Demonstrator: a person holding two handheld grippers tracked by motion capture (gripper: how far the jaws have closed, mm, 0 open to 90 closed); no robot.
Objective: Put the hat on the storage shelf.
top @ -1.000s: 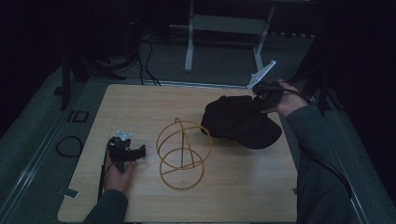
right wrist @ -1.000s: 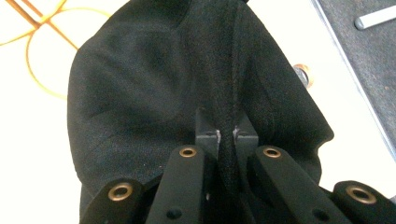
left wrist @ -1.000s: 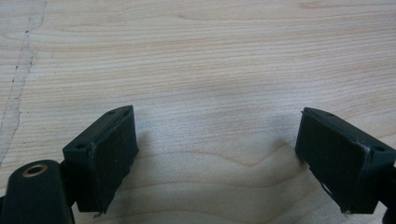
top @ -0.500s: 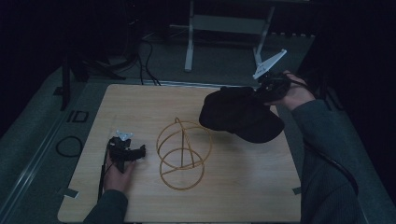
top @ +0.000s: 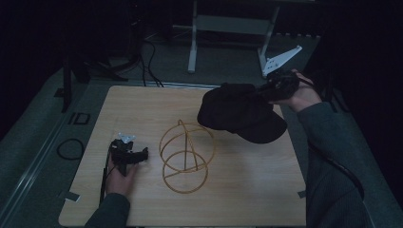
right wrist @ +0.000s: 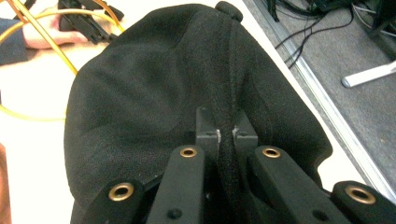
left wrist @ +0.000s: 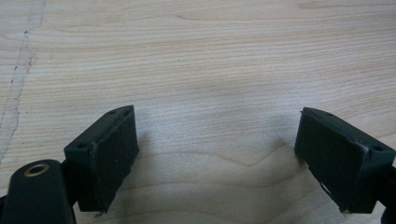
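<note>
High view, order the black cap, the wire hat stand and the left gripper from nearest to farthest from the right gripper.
1. Black cap: clamped in the right gripper, at the table's far right.
2. Wire hat stand: mid-table, left of the cap.
3. Left gripper: farthest, resting near the left edge.

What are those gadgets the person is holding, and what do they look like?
Two hand-held tools. The left gripper has two blocky black jaws with flat pads and a brass-ringed hole. The right gripper is black with brass-ringed screw holes and a pale three-cornered plate on top. A dark grey sleeve covers the arm.
</note>
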